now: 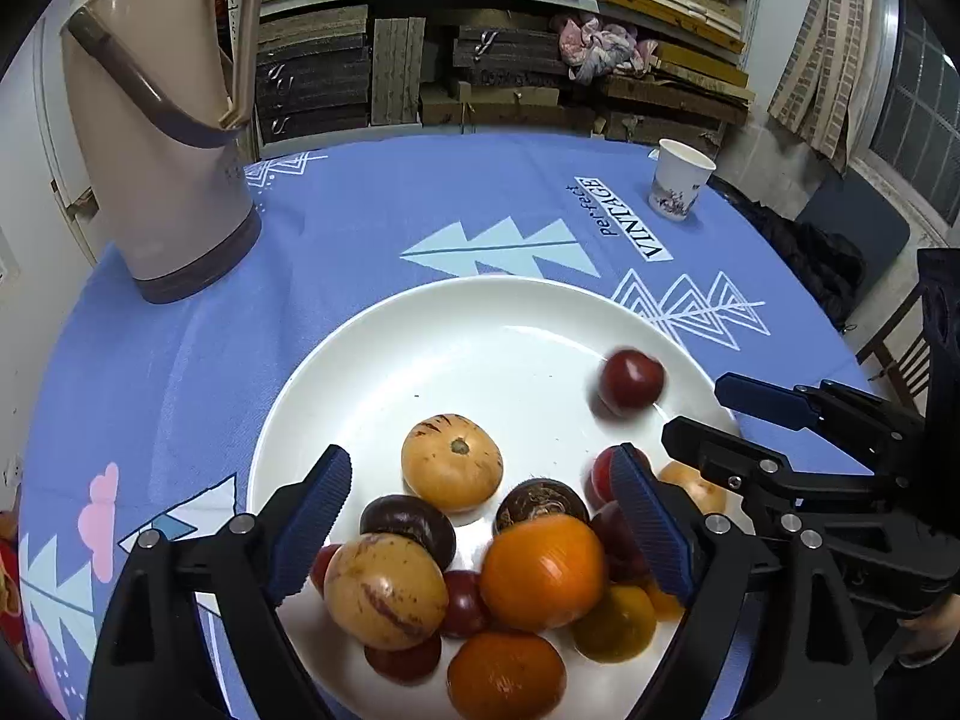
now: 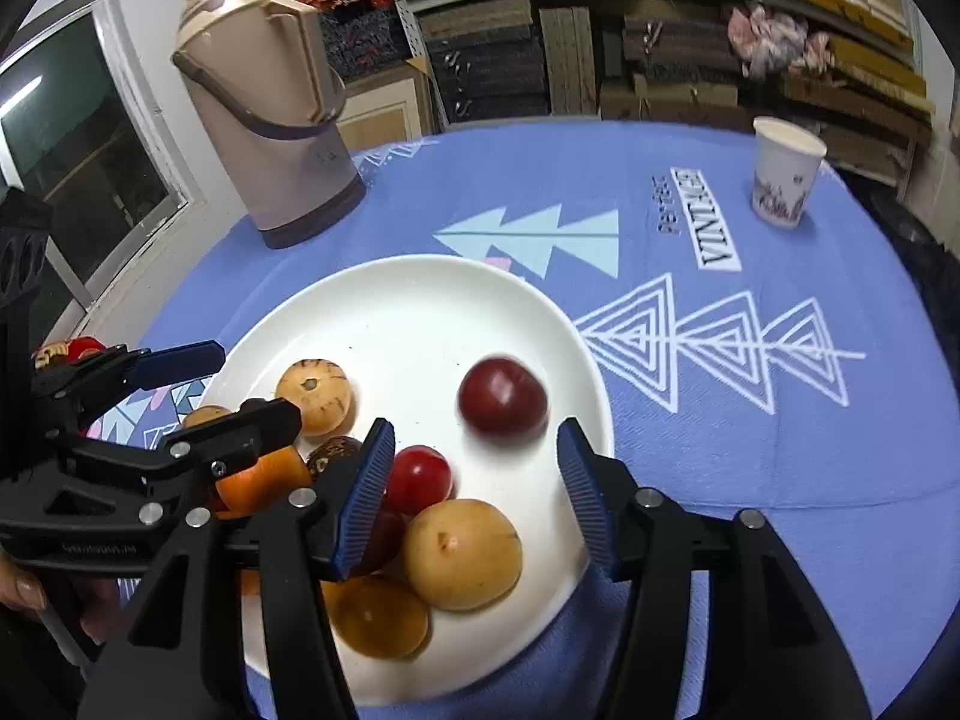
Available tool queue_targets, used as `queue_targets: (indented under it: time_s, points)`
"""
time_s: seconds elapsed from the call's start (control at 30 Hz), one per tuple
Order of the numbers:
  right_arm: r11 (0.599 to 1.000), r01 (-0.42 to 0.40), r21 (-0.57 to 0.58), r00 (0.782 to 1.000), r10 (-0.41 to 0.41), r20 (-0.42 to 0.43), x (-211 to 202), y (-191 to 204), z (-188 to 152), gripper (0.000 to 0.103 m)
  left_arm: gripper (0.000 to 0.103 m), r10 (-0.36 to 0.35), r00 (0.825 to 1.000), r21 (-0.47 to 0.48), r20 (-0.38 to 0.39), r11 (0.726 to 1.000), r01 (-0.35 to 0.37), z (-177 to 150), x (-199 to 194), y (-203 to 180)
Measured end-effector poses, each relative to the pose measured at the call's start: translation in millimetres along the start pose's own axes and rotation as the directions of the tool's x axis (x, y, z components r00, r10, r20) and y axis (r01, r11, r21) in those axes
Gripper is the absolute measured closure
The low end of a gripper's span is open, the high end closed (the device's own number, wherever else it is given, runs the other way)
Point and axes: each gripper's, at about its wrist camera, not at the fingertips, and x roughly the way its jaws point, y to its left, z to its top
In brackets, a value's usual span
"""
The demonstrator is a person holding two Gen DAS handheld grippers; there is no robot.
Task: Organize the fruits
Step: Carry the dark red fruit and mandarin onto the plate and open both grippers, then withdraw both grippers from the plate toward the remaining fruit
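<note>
A white plate on the blue tablecloth holds several fruits heaped at its near side. They include an orange fruit, tan striped ones and dark purple ones. My left gripper hangs open over the heap, its pads touching nothing. A red plum lies apart on the bare plate and looks blurred. My right gripper stands open just short of that plum, with nothing held. Each gripper shows in the other's view: the right gripper and the left gripper.
A tall beige thermos jug stands at the table's far left. A paper cup sits at the far right. Stacked shelves fill the background, and a wooden chair stands beyond the table's right edge.
</note>
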Motion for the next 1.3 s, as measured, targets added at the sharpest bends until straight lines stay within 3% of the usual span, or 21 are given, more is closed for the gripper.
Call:
queue_targets:
  time_s: [0.57, 0.67, 0.73, 1.07, 1.3]
  points:
    - [0.998, -0.045, -0.034, 0.998, 0.046, 0.030, -50.1, 29.4, -38.8, 0.039, 0.012, 0.001, 1.000, -0.005, 0.021, 1.000, -0.001, -32.2, -44.4, 1.9]
    - [0.997, -0.048, -0.062, 0.998, 0.050, 0.038, -59.8, 38.8, -53.8, 0.025, 0.010, 0.007, 1.000, -0.009, 0.029, 1.000, -0.007, -45.6, -54.9, 4.4]
    - [0.996, -0.042, -0.078, 0.998, 0.045, 0.046, -65.6, 44.8, -63.5, 0.022, 0.009, 0.007, 0.999, -0.014, 0.032, 1.000, -0.007, -54.6, -61.2, 6.1]
    - [0.994, -0.069, -0.082, 0.997, 0.071, 0.022, -87.2, 66.7, -114.9, 0.019, 0.009, -0.008, 1.000, 0.006, 0.003, 1.000, 0.008, -107.8, -82.3, -0.2]
    - [0.982, -0.086, -0.169, 0.996, 0.081, -0.032, -90.7, 97.8, -153.5, 0.019, 0.009, -0.006, 0.999, -0.023, -0.032, 1.000, 0.005, -133.7, -83.2, 6.4]
